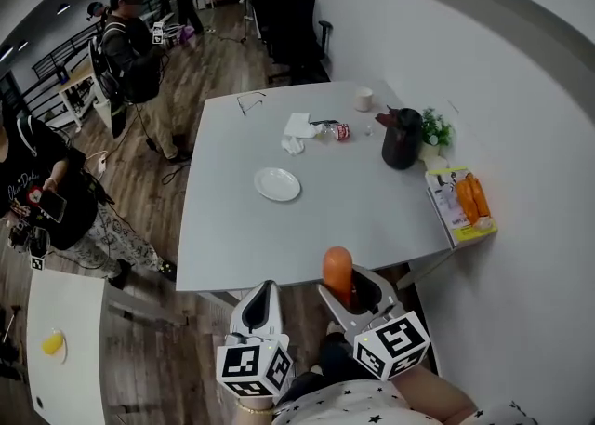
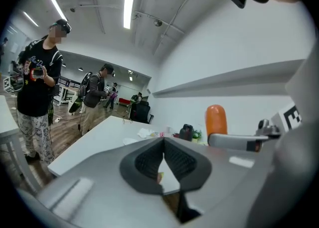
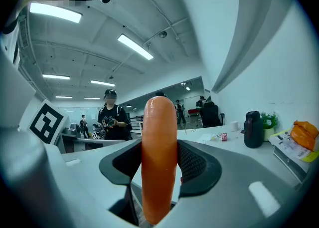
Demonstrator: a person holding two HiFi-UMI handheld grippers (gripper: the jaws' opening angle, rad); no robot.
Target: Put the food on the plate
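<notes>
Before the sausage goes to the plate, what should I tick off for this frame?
1. Sausage held: ok. The right gripper has its jaws on both sides of it, and it stands upright.
2. Plate free: ok, nothing lies on it.
3. Path clear: ok. Only bare table lies between the near edge and the plate.
4. Left gripper out of the way: ok. It is shut, empty and at the near edge.
5. Sausage over the plate: not ok. It is at the near edge and the plate is farther in.
6. Grip firmness: cannot tell.
</notes>
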